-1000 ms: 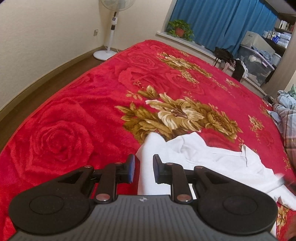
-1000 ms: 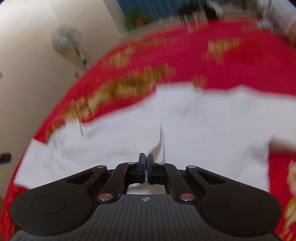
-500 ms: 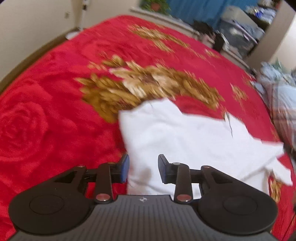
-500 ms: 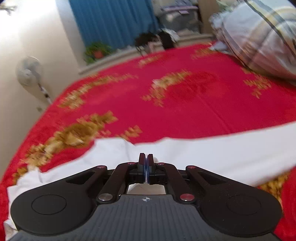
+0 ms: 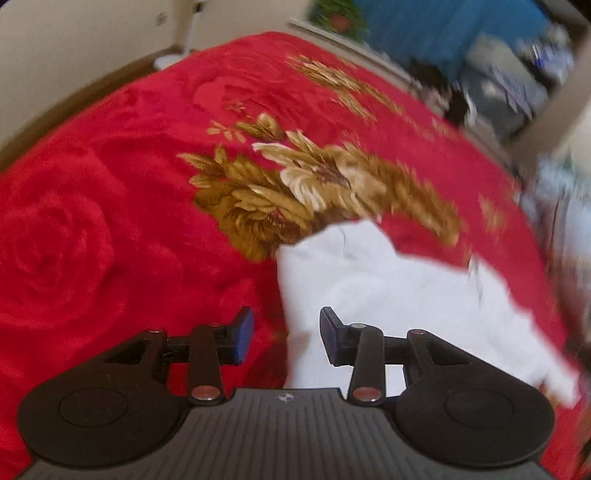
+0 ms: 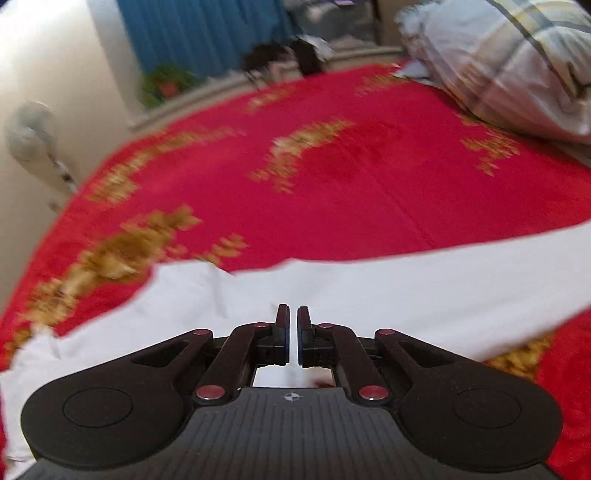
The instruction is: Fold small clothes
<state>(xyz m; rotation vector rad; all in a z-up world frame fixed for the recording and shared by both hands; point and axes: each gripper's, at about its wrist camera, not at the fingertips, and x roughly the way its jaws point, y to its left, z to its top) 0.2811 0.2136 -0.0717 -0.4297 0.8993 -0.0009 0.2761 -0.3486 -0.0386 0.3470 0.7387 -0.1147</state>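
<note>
Under left gripper point(image 5: 286, 338): seemingly shirt point(image 5: 388, 291) edge.

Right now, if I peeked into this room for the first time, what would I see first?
First comes the huge bright red plush blanket with golden flowers, covering the whole bed. Next, the crumpled white cotton garment lies on its near side, right ahead of the black tongs. Then a grey plaid quilt is heaped at the bed's far right corner, in front of blue curtains.

White garment point(image 5: 388, 291) on a red blanket point(image 5: 110, 206) patterned with gold flowers.
</note>
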